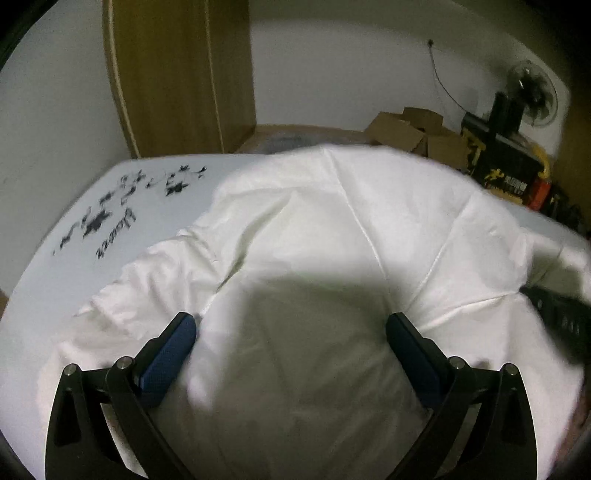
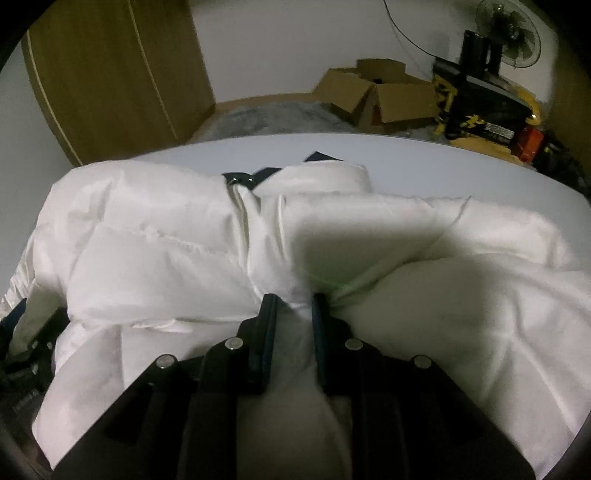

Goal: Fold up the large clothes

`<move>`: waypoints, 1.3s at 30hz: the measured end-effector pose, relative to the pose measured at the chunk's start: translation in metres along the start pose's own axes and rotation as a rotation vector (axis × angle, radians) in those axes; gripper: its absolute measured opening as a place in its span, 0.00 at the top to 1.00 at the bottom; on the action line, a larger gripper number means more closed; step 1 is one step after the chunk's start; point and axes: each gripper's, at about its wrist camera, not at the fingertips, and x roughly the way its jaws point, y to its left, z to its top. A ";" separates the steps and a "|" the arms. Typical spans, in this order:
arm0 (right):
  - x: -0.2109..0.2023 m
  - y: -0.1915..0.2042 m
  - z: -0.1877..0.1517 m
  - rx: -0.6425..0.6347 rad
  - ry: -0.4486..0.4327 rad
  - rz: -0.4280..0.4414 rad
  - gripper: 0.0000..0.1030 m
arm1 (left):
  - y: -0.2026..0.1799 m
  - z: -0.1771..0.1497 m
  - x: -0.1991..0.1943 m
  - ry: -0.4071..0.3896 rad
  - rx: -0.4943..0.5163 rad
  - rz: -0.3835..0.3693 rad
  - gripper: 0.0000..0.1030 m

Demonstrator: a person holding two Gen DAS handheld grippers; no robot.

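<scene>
A big white puffy jacket [image 1: 332, 221] is lying spread over a pale table [image 1: 74, 206], and it is covering most of the table top. Black flower prints [image 1: 110, 210] are showing on the bare part of the table, to the far left of the jacket.

The left gripper [image 1: 291, 325] is pointing down at the jacket with its jaws standing wide apart. Its blue pads [image 1: 173, 350] are resting low against the soft cloth, one on each side of a puffy part, but they are not squeezing it. A dark shadow is falling on the cloth between them.

The right gripper [image 2: 291, 306] is also tipping down toward the jacket. Its jaws are sitting narrow, with a bunched fold of the white cloth between them, and the cloth is pulling into wrinkles there. A dark collar part [image 2: 240, 179] with shiny snaps is peeking out at the far side of the jacket.

Far behind the table, brown cardboard boxes [image 2: 373, 96] are sitting on the floor, beside a black and yellow box [image 2: 476, 122] and a fan [image 2: 513, 33]. A wooden wardrobe [image 1: 177, 74] is standing on the far left.
</scene>
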 end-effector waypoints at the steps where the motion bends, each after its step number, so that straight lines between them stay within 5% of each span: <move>1: -0.016 0.000 -0.003 0.016 -0.026 0.038 0.63 | 0.000 0.003 -0.009 -0.013 -0.006 -0.001 0.00; 4: -0.059 0.004 -0.011 0.070 -0.096 0.093 0.37 | -0.015 0.009 -0.041 -0.075 0.026 0.020 0.00; 6: -0.068 0.014 -0.016 0.074 -0.091 0.137 0.36 | -0.030 0.006 -0.049 -0.082 0.059 0.016 0.00; 8: -0.061 0.026 -0.026 0.060 -0.050 0.114 0.44 | -0.047 -0.005 -0.045 -0.081 0.110 0.033 0.00; 10: -0.041 0.032 -0.034 0.036 0.004 0.035 0.83 | -0.054 -0.019 -0.027 -0.040 0.124 0.069 0.00; 13: -0.008 0.030 -0.051 0.019 0.029 -0.022 0.93 | -0.050 -0.032 -0.011 -0.041 0.098 0.054 0.00; 18: 0.005 0.042 -0.054 -0.040 0.043 -0.094 0.94 | -0.052 -0.036 -0.005 -0.036 0.123 0.067 0.00; 20: -0.009 0.040 -0.049 -0.045 0.096 -0.055 0.93 | -0.041 -0.026 -0.013 -0.001 0.110 0.036 0.00; 22: -0.041 0.027 -0.042 -0.008 0.039 0.003 0.93 | -0.026 -0.003 -0.027 -0.064 0.116 0.051 0.00; 26: -0.091 -0.014 -0.010 0.007 -0.138 -0.154 0.89 | 0.006 0.045 -0.021 -0.131 0.098 0.122 0.00; 31: -0.021 -0.079 -0.003 0.033 -0.009 -0.262 0.79 | 0.039 0.033 0.041 -0.002 0.024 0.132 0.00; 39: 0.011 -0.092 -0.016 0.088 -0.044 -0.179 0.80 | 0.045 0.022 0.061 0.056 -0.038 0.073 0.00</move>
